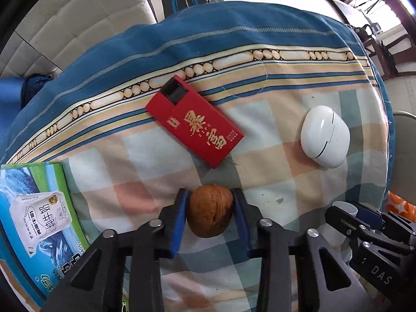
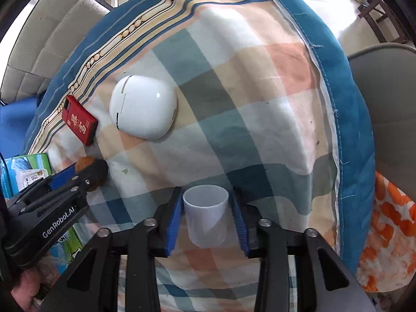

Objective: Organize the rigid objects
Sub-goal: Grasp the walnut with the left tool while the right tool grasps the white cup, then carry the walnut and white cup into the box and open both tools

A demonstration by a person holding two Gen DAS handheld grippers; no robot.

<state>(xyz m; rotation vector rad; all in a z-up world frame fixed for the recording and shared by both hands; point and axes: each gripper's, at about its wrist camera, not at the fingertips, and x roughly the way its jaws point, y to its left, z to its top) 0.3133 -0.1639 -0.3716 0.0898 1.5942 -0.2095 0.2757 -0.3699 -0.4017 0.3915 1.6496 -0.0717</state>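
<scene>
Left gripper [image 1: 210,208] pinches the walnut [image 1: 210,210] (round, may squirt out); right gripper [image 2: 206,208] loosely brackets the white cup [image 2: 206,214], which could tip.

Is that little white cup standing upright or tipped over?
Upright: the white cup stands on the checked cloth, open rim facing up.

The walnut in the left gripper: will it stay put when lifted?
Probably. The walnut looks hard and wrinkled, so the left gripper pads should bite. Being round, it could pivot between them, and likely rolls if dropped on the cloth.
</scene>
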